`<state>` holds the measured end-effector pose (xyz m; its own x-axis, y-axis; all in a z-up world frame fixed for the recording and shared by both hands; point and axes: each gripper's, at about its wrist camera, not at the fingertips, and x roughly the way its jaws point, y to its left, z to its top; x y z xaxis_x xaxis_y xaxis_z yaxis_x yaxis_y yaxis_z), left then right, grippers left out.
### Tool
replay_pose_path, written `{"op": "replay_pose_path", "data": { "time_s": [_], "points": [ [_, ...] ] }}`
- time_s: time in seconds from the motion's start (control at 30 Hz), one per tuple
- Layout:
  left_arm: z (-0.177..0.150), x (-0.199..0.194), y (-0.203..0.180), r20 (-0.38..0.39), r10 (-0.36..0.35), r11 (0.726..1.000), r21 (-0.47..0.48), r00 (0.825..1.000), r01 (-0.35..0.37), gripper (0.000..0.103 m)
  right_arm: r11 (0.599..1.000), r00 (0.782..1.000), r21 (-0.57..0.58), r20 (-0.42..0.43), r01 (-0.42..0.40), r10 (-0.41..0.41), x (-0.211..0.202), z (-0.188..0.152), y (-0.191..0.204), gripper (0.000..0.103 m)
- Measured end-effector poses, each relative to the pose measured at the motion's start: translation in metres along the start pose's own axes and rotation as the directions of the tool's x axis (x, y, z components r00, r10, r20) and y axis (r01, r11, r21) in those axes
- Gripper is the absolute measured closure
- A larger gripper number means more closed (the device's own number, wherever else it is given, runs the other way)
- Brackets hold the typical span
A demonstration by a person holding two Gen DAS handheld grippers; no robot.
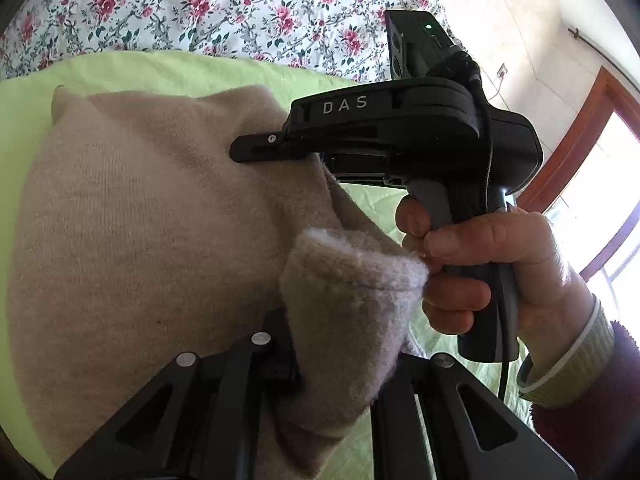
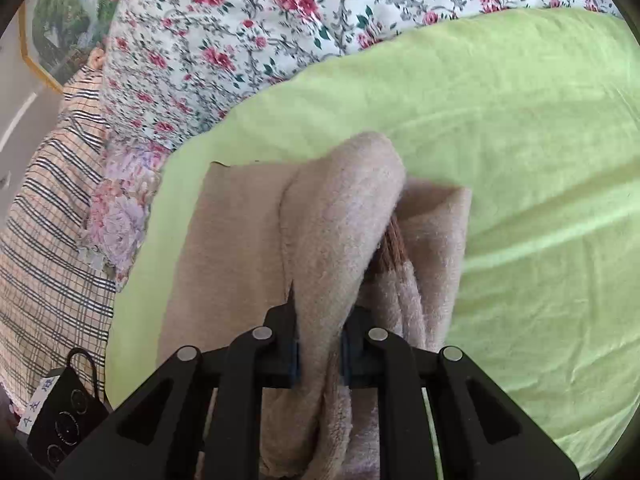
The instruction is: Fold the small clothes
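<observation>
A beige knit garment (image 1: 132, 216) lies on a light green sheet (image 1: 152, 68). My left gripper (image 1: 340, 364) is shut on a folded fleecy edge of it, lifted off the sheet. The right gripper (image 1: 256, 148), black and marked DAS, reaches in from the right with its fingers against the garment's upper right edge, held by a hand (image 1: 488, 264). In the right wrist view the right gripper (image 2: 320, 356) is shut on a raised fold of the same garment (image 2: 344, 216), whose fleecy inside shows; the rest lies flat on the green sheet (image 2: 520, 160).
A floral quilt (image 2: 248, 40) lies beyond the green sheet. A checked cloth (image 2: 52, 216) and a flowered pillow (image 2: 120, 208) lie at the left. A black device (image 2: 60, 420) sits at the lower left. A window with a wooden frame (image 1: 588, 128) is at the right.
</observation>
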<state>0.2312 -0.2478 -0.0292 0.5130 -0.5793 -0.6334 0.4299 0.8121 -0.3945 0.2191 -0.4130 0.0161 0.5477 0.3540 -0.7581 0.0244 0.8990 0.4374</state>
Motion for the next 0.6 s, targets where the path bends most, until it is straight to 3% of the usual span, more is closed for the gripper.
{"op": "replay_pose_path", "data": {
  "time_s": [0.13, 0.33, 0.37, 0.43, 0.5, 0.53, 0.57, 0.6],
  "points": [
    [0.0, 0.006, -0.003, -0.023, 0.002, 1.0, 0.001, 1.0, -0.001, 0.088, 0.996, 0.997, -0.059, -0.022, 0.072, -0.073, 0.008, 0.0, 0.002, 0.087],
    [-0.016, -0.019, -0.009, -0.081, -0.098, 0.995, 0.023, 0.992, 0.1, 0.063, 0.98, 0.984, -0.086, 0.006, 0.178, -0.178, -0.004, -0.012, 0.005, 0.083],
    [-0.018, -0.027, -0.008, -0.081, -0.103, 0.994, 0.029, 0.991, 0.105, 0.061, 0.976, 0.98, -0.079, 0.012, 0.201, -0.2, -0.008, -0.013, 0.003, 0.076],
    [-0.024, -0.051, -0.004, -0.066, -0.11, 0.993, 0.033, 0.992, 0.113, 0.043, 0.968, 0.969, -0.034, 0.026, 0.248, -0.247, -0.021, -0.019, -0.003, 0.07],
    [-0.028, -0.075, 0.005, -0.037, -0.109, 0.994, 0.02, 0.993, 0.11, 0.026, 0.972, 0.972, 0.016, 0.042, 0.233, -0.233, -0.034, -0.025, -0.006, 0.066],
    [-0.028, -0.086, 0.013, -0.021, -0.097, 0.995, 0.003, 0.995, 0.097, 0.019, 0.977, 0.976, 0.047, 0.053, 0.208, -0.21, -0.041, -0.028, -0.008, 0.058],
    [-0.027, -0.094, 0.022, -0.01, -0.085, 0.996, -0.021, 0.996, 0.085, 0.018, 0.981, 0.981, 0.069, 0.063, 0.181, -0.186, -0.045, -0.03, -0.01, 0.041],
    [-0.025, -0.101, 0.031, 0.002, -0.082, 0.995, -0.048, 0.997, 0.082, 0.018, 0.986, 0.986, 0.094, 0.079, 0.14, -0.147, -0.05, -0.033, -0.011, 0.033]
  ]
}}
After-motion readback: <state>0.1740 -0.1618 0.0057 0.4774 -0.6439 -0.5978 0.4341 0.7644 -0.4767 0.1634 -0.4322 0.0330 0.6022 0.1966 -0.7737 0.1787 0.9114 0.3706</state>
